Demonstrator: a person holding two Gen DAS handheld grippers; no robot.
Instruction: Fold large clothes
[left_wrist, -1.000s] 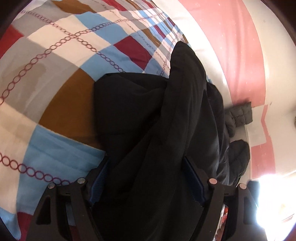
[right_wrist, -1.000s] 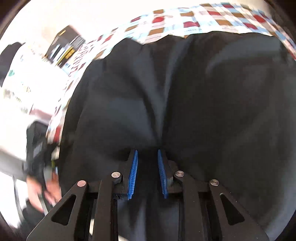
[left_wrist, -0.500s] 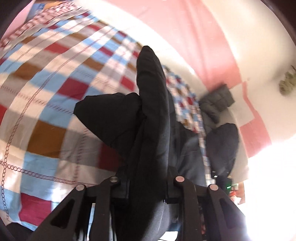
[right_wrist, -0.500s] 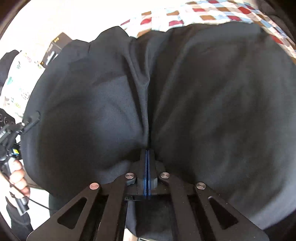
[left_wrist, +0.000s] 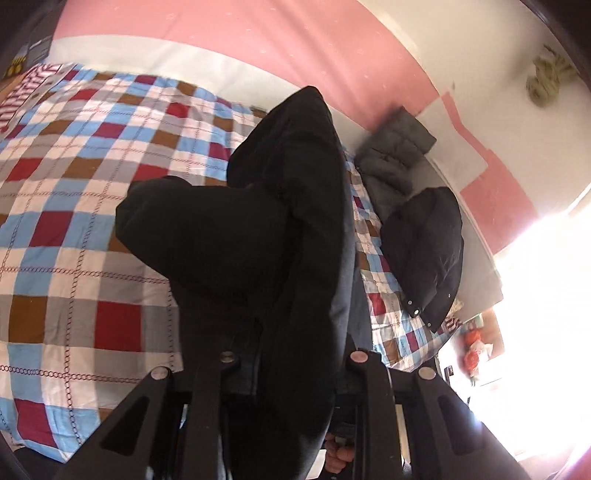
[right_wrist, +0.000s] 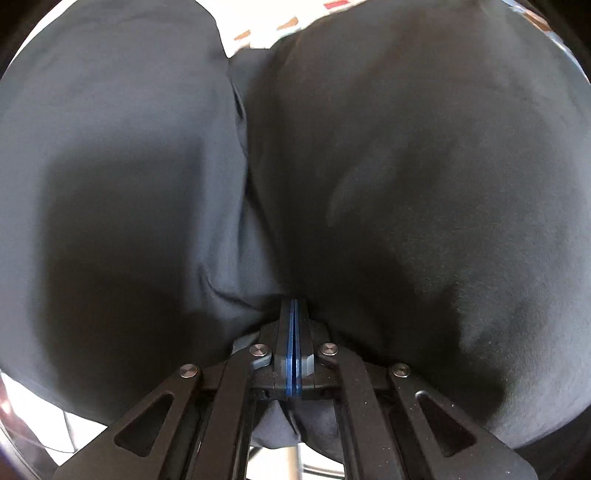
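A large black garment (left_wrist: 258, 229) hangs lifted above a checkered bedspread (left_wrist: 74, 221). My left gripper (left_wrist: 291, 354) is shut on a thick fold of it; its fingertips are buried in the cloth. In the right wrist view the same black garment (right_wrist: 406, 184) fills nearly the whole frame. My right gripper (right_wrist: 293, 310) is shut on a pinch of it, blue pads pressed together.
A grey puffer jacket (left_wrist: 395, 162) and a black puffer jacket (left_wrist: 424, 251) lie at the bed's right side by the pink and white wall (left_wrist: 295, 48). A bright window glare sits at the right. A hand (left_wrist: 338, 454) shows under the left gripper.
Both grippers closed on the garment and lifted it off the bed. The left view now looks farther across the bed; the cloth has swung closer to the right camera.
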